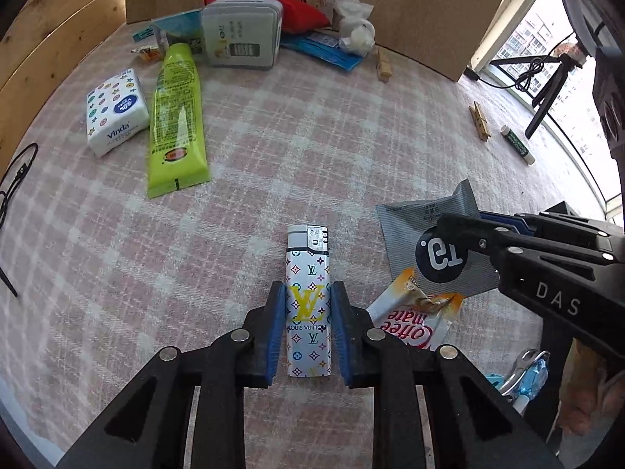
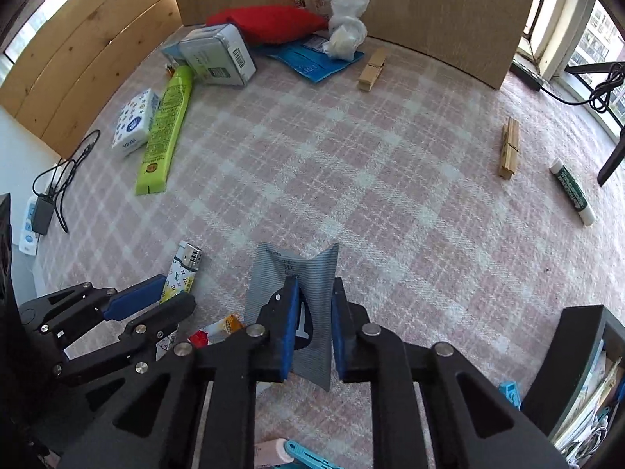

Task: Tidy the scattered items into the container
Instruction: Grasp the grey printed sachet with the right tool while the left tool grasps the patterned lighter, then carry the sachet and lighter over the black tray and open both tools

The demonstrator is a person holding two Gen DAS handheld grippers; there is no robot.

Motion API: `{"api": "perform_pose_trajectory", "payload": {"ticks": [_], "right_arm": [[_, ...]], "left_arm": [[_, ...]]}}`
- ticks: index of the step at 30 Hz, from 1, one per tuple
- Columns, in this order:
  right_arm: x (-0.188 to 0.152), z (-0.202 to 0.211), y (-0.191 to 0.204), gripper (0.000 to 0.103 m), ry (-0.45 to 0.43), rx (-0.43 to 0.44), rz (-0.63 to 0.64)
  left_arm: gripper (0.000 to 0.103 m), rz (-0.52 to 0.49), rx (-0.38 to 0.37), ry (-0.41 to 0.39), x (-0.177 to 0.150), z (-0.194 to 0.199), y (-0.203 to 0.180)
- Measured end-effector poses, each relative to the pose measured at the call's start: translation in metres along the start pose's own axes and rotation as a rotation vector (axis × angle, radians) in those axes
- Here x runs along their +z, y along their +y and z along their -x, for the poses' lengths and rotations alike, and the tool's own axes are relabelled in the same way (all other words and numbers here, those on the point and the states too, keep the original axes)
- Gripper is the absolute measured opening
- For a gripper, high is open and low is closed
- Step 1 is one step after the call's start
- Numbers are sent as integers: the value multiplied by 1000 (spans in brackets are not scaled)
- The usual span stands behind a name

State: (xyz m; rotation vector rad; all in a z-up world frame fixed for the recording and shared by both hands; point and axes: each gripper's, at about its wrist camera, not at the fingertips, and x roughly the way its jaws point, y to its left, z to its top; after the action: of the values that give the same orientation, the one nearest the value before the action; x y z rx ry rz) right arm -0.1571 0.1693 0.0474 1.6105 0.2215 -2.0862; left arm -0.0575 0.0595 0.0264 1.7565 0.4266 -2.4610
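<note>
A pink-and-white plaid cloth (image 2: 351, 179) covers the surface. Along its far edge stands a plain brown board (image 2: 390, 4) — to the left, knotty wood panelling (image 2: 90, 58). At the right, windows (image 1: 523, 35) let in daylight (apartment blocks show outside).

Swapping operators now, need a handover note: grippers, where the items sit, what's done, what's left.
Left gripper: jaws astride the patterned lighter, pads at its sides; a firm grip can't be confirmed.
Right gripper: closed on the grey sachet, which is buckled between the pads.
Container: dark bin at the near right edge, already holding some items.
Still on the plaid cloth: Coffee-mate sachet, green tube, tissue pack, tin, red pouch, blue packet, two wooden clothespins, lip balm stick.
Left: bin both items, then clear the rest.
</note>
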Motion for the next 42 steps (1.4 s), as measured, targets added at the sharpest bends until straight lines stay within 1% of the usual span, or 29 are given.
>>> {"api": "perform_pose_trajectory", "payload": {"ticks": [4,6,9,10,12,14,15,17,20,29,38,42], "right_arm": [[-2,15,-8,9,-45,5,-48],[2,21,-15,8,-65,1,-57],[-5,31,-22,8,-85,-1,-78],[-7,34,-24,8,-91,1,-87],[-13,40,-28,8,-107,-6,-105],[-17,49,-34,8,-124,-10,-124],[-18,53,-37,8,-134,-15,-135],[-22,60,-43,8,-156,-30,-157],[-34,77,-55,8,-186,-56,-190],[-74,128,-99,8,-256,-156,-317],[-130,175,-151,8,-294,-257,-451],[-158,194,-176,8,-305,-303,-511]], "left_arm": [[22,31,-19,-13,7,10,13],[22,37,-26,-24,9,17,13],[22,38,-33,-40,11,28,9],[22,33,-37,-46,15,30,-1],[22,12,-41,-61,8,41,-1],[22,-14,-50,-73,7,49,-14],[22,-28,-57,-76,20,44,-19],[22,-63,-70,-85,21,50,-29],[22,-121,-89,-89,23,54,-55],[22,-271,-161,-84,15,64,-130],[22,-410,-230,-74,-9,70,-206],[22,-473,-249,-72,-22,72,-240]]}}
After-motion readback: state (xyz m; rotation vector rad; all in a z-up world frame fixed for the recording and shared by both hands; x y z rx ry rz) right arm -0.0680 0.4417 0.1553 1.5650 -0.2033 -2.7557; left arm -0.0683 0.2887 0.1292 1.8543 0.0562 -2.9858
